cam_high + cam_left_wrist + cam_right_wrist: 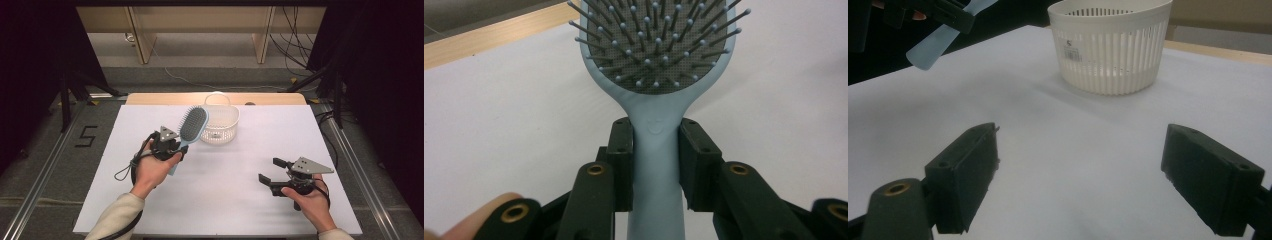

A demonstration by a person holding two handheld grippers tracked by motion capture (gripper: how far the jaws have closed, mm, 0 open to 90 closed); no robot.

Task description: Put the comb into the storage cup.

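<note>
A light blue hairbrush (192, 125) with a dark bristle pad is held up above the white table, its head pointing toward the white slotted basket (220, 122). My left gripper (172, 145) is shut on the brush's handle (655, 165), its two black jaws pressing the neck from both sides just below the bristles (659, 45). My right gripper (272, 170) hovers at the table's right front, open, with nothing between its jaws. In the right gripper view the basket (1110, 45) stands ahead and the brush's handle end (940, 40) hangs at the upper left.
The white table sheet (225, 200) lies on a wooden top whose edge (150, 98) shows at the back. Cables (295, 45) and stand legs sit on the floor behind, and a "5" mark (86, 136) is on the floor at the left.
</note>
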